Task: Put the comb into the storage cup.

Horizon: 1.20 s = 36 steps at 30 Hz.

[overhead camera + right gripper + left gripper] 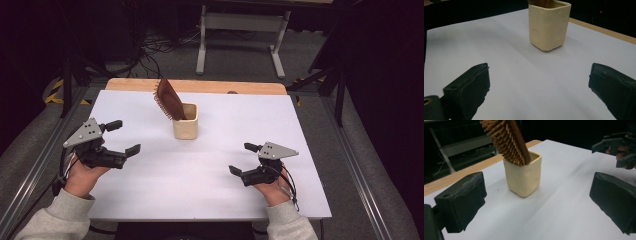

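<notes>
Cream-coloured, the square cup [185,121] stood ahead of both grippers, well apart from their fingertips, a wooden brush [169,99] leaning in it. The left gripper [123,137] and right gripper [243,159] were spread wide, holding nothing, over the white table [200,170].

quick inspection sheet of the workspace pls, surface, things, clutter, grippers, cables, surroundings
surface: white table, bare around the cup; a wooden strip along the far edge.
things: cream cup upright near the table's middle, far half; brown brush stands in it, head up, leaning left out of the rim, bristles facing left.
clutter: nothing seen.
grippers: left gripper open, holding nothing, left of the cup; right gripper open, holding nothing, nearer and right of the cup. Both apart from cup and brush.
cables: one trails from the right gripper by the wrist; a tangle on the floor beyond the table.
surroundings: grey floor, white frame legs behind, dark sides.
</notes>
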Each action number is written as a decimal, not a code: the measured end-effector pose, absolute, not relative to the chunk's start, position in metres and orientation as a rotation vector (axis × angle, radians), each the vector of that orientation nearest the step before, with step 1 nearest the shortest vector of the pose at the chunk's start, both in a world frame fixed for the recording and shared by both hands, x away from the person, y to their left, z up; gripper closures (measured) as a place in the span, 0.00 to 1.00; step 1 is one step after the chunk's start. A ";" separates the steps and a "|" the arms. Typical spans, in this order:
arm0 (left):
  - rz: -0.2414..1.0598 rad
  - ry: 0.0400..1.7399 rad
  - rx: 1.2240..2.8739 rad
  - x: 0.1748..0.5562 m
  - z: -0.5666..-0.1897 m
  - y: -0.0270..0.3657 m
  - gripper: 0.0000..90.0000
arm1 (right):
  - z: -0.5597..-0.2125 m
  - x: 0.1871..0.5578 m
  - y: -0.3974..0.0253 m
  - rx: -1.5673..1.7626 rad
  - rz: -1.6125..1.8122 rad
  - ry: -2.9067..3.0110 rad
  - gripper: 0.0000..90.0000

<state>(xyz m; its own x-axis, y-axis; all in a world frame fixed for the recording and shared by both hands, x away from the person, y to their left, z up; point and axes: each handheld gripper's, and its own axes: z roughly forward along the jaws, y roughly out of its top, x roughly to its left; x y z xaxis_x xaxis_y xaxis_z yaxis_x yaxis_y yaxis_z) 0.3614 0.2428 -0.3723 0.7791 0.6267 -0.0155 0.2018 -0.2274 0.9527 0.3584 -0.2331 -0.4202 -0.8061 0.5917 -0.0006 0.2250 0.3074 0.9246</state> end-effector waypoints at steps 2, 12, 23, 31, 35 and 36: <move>0.440 0.646 1.794 0.360 -0.376 0.244 0.02 | -0.421 0.358 -0.233 0.734 1.500 2.242 0.04; 0.394 0.707 1.776 0.354 -0.417 0.251 0.02 | -0.428 0.357 -0.234 0.757 1.529 2.238 0.01; 0.369 0.747 1.748 0.348 -0.450 0.253 0.01 | -0.434 0.354 -0.238 0.753 1.539 2.228 0.01; 0.387 0.776 1.768 0.343 -0.469 0.251 0.01 | -0.440 0.352 -0.242 0.779 1.529 2.217 0.01; 0.403 0.797 1.778 0.346 -0.472 0.250 0.01 | -0.446 0.351 -0.245 0.799 1.526 2.217 0.01; 0.399 0.802 1.777 0.346 -0.472 0.249 0.01 | -0.448 0.351 -0.245 0.803 1.525 2.217 0.01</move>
